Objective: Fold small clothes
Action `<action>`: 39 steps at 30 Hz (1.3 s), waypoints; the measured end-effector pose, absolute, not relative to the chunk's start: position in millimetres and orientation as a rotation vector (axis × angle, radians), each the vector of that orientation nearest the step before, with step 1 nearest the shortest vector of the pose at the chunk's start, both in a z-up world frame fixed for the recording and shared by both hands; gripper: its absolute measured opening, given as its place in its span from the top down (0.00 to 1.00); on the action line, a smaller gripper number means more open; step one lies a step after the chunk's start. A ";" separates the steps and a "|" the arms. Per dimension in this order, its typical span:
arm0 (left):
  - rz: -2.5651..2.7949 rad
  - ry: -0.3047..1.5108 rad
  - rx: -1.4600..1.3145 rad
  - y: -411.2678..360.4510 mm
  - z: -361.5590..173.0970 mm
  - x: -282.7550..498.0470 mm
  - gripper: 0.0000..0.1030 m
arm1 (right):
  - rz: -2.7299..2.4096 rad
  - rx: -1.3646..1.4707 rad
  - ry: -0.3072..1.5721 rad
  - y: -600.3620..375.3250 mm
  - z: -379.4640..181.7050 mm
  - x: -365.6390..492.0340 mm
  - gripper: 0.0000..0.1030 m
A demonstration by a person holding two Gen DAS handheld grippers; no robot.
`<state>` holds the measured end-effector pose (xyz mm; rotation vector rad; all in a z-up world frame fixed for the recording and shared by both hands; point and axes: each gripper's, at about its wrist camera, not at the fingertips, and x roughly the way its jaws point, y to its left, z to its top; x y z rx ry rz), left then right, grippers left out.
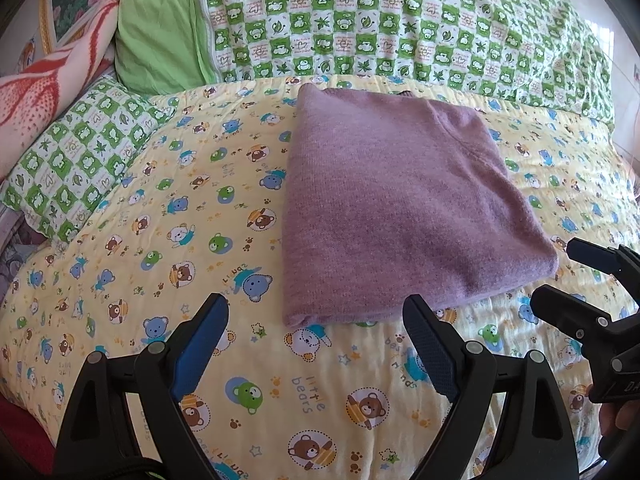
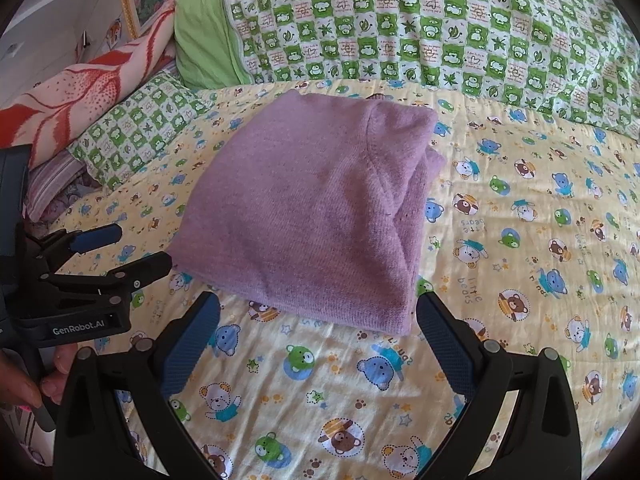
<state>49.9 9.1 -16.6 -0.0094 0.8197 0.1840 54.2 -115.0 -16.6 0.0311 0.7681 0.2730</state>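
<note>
A purple knitted sweater lies folded into a neat rectangle on the yellow bear-print quilt; it also shows in the right wrist view. My left gripper is open and empty, just short of the sweater's near edge. My right gripper is open and empty, in front of the sweater's near right corner. The right gripper also shows at the right edge of the left wrist view, open beside the sweater's corner. The left gripper shows at the left of the right wrist view, open near the sweater's left corner.
A green checked blanket lies folded along the far side. A green checked pillow and a red-and-pink patterned blanket lie at the left. A light green cloth sits at the back left.
</note>
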 end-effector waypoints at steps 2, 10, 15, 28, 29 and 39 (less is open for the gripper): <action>0.183 0.822 -0.010 9.2 -16.9 50.4 0.13 | 0.276 0.031 0.769 -115.5 -16.8 54.6 0.04; 0.191 0.823 -0.018 11.5 -16.6 51.2 0.13 | 0.278 0.031 0.769 -115.1 -16.3 54.4 0.04; 0.190 0.823 -0.019 12.2 -15.5 52.9 0.13 | 0.277 0.031 0.768 -114.7 -16.3 54.4 0.04; 0.191 0.821 -0.024 13.1 -12.6 59.0 0.13 | 0.277 0.032 0.760 -115.0 -10.6 58.7 0.04; 0.193 0.820 -0.030 14.2 -12.3 59.7 0.13 | 0.277 0.034 0.759 -114.9 -10.1 58.7 0.04; 0.194 0.813 -0.039 17.4 -8.8 66.1 0.13 | 0.264 0.050 0.758 -119.2 -9.7 64.6 0.04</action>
